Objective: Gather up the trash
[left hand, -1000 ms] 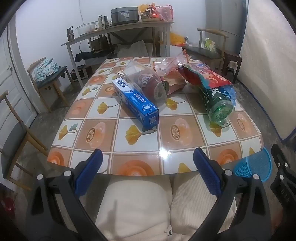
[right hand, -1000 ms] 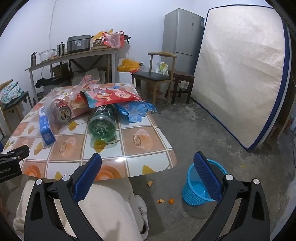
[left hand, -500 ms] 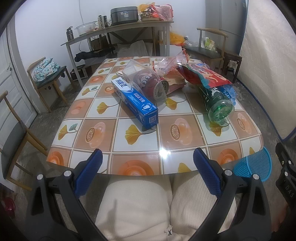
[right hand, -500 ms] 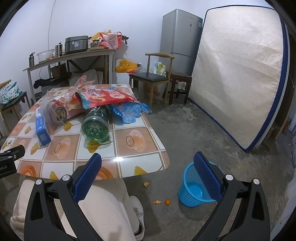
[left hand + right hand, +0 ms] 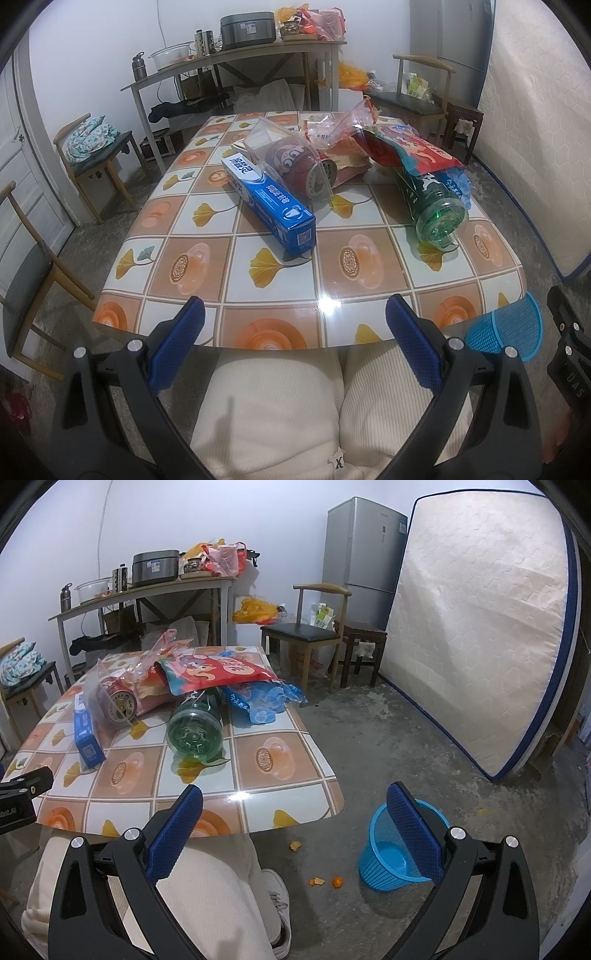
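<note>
The trash lies bunched on the far half of the surface (image 5: 207, 258). The blue box (image 5: 269, 201) is the landmark: its long axis runs diagonally, one end pointing toward the near edge. Just right of it, touching, a red can (image 5: 306, 170) lies on its side inside a clear bag. Well right of the box, a green bottle (image 5: 436, 210) lies with its base toward the near edge, its top under a red wrapper (image 5: 410, 149). The tiles between box and near edge carry nothing. A blue basket (image 5: 399, 853) stands on the floor off the surface's right corner. The left tool (image 5: 295, 343) and right tool (image 5: 295, 825) both gape wide, holding and touching nothing.
</note>
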The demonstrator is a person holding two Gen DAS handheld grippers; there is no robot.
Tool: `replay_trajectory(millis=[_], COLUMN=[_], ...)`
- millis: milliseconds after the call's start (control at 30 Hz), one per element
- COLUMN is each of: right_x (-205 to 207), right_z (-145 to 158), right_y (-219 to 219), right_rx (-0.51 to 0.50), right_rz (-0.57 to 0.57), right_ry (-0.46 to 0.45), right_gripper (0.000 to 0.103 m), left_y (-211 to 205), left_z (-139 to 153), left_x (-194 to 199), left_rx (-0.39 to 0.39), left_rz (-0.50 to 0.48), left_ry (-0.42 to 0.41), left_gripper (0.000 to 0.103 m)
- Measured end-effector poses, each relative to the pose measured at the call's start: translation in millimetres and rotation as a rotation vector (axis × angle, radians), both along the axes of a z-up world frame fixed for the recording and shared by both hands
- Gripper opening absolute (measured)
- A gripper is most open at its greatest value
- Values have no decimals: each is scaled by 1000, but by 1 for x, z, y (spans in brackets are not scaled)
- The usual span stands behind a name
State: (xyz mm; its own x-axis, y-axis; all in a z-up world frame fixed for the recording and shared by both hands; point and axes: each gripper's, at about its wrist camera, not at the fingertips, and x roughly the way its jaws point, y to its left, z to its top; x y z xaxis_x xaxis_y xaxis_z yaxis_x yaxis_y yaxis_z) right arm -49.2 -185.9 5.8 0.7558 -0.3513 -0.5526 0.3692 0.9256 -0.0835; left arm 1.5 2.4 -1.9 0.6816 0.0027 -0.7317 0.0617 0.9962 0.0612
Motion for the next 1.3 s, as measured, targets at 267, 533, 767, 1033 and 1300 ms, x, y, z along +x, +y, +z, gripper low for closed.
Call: replay_trajectory(millis=[267, 533, 767, 1033, 1300], right_x=[0, 1, 1, 1, 1], right_z=[0, 0, 1, 1, 1], right_y=[1, 1, 2, 1, 3], right_rx=[0, 0, 0, -1, 0], right_rz=[-1, 0, 0, 1, 0], right_ry=[0, 3, 3, 4, 5], right_gripper=[97, 97, 97, 97, 97], left_y=[0, 0, 0, 0, 0], left_z=[0, 0, 0, 0, 0], left_x=[0, 0, 0, 0, 0], left_rx=[0, 0, 0, -1, -1], left_rz=[0, -1, 0, 0, -1], left_ry=[1, 2, 2, 3, 4], left_gripper=[94, 94, 94, 94, 94])
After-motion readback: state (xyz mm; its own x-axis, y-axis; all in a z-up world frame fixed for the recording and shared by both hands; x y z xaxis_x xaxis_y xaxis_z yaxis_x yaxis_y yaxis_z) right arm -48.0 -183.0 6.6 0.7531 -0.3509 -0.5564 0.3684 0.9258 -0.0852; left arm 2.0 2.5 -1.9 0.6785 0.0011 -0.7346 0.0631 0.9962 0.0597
